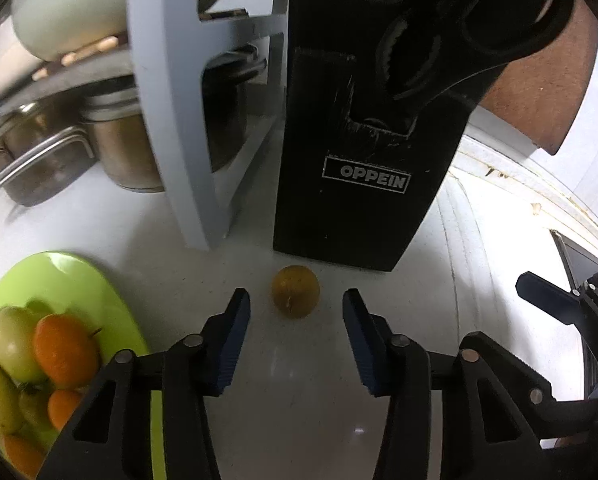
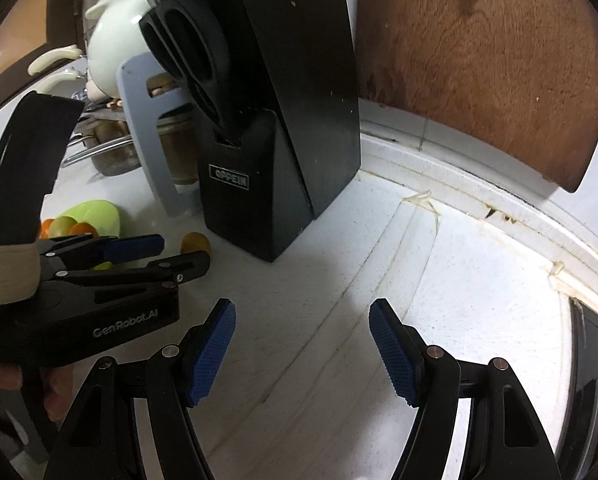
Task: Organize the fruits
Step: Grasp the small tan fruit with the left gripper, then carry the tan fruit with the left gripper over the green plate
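Left gripper (image 1: pixel 295 340) jaws apart, nothing between the pads, one yellow-brown fruit (image 1: pixel 295 291) lying loose on the white counter (image 1: pixel 283 420) just ahead of the fingertips; right gripper (image 2: pixel 303 354) also spread wide and holding nothing over bare counter. Black OPPEIN knife block (image 1: pixel 363 152) with scissors (image 1: pixel 451 36) in its slot stands right behind the fruit, grey rack (image 1: pixel 187 120) to its left, metal pots (image 1: pixel 111 144) beyond. Green plate (image 1: pixel 71 280) at left carries about seven fruits, orange and green, partly hidden by the left finger.
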`<act>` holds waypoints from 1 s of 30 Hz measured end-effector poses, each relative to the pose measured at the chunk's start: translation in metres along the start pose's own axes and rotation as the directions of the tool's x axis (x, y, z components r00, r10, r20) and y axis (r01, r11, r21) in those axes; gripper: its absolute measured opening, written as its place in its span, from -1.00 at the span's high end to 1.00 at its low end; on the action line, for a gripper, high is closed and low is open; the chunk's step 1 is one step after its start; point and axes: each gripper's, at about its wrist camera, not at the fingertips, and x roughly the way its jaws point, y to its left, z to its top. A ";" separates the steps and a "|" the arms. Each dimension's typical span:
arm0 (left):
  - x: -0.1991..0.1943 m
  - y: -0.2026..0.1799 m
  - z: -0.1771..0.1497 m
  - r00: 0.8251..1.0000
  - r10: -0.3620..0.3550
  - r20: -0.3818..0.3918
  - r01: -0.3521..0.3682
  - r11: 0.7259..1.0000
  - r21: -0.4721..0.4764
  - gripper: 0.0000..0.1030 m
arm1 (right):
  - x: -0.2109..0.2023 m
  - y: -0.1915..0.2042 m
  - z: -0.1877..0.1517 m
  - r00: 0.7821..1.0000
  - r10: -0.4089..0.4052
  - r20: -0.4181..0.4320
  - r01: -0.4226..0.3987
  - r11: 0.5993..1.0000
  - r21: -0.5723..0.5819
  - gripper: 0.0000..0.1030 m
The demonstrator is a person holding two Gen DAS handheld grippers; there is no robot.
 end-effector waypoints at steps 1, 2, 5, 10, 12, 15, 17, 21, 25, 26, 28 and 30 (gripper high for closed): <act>0.003 0.000 0.001 1.000 -0.003 -0.008 0.003 1.000 -0.004 0.20 | 0.003 -0.001 0.001 1.000 0.001 -0.004 -0.001 1.000 0.005 -0.36; 0.005 0.000 0.001 1.000 -0.006 -0.012 0.006 1.000 -0.007 0.26 | 0.005 -0.002 0.002 1.000 0.003 -0.007 -0.003 1.000 0.011 -0.36; 0.009 0.002 0.003 1.000 -0.003 -0.014 0.003 1.000 -0.018 0.36 | 0.011 -0.005 0.003 1.000 0.009 -0.018 -0.009 1.000 0.029 -0.36; 0.010 0.006 0.003 1.000 0.001 -0.014 -0.002 1.000 -0.020 0.49 | 0.016 -0.008 0.003 0.999 0.015 -0.032 -0.014 0.999 0.045 -0.36; 0.009 0.006 0.003 1.000 0.004 -0.012 -0.004 1.000 -0.020 0.49 | 0.016 -0.007 0.002 0.999 0.015 -0.033 -0.013 0.999 0.045 -0.36; 0.003 0.005 0.001 1.000 0.000 -0.005 0.000 1.000 -0.018 0.49 | 0.014 -0.004 0.001 0.999 0.019 -0.031 -0.018 0.999 0.036 -0.36; -0.003 0.002 0.001 1.000 -0.004 0.003 0.004 1.000 -0.021 0.49 | 0.013 -0.005 0.002 0.999 0.022 -0.027 -0.021 0.999 0.033 -0.36; -0.027 0.013 0.000 1.000 -0.009 0.024 0.009 1.000 -0.024 0.49 | 0.008 -0.003 0.004 1.000 0.026 -0.017 -0.026 0.999 0.028 -0.36; -0.053 0.015 -0.007 0.998 -0.003 0.055 0.003 1.000 -0.012 0.49 | -0.003 -0.001 0.006 1.000 0.023 0.001 -0.023 1.000 0.020 -0.36; -0.058 0.016 -0.007 0.998 -0.002 0.062 0.002 1.000 -0.011 0.49 | -0.006 0.000 0.007 1.000 0.024 0.005 -0.024 1.000 0.019 -0.36; -0.071 0.016 -0.011 0.997 0.003 0.078 -0.003 1.000 -0.004 0.49 | -0.011 0.002 0.009 1.000 0.026 0.013 -0.026 1.000 0.018 -0.36; -0.083 0.017 -0.015 0.995 0.009 0.095 -0.009 1.000 -0.002 0.49 | -0.019 0.004 0.011 0.999 0.028 0.027 -0.028 1.000 0.014 -0.36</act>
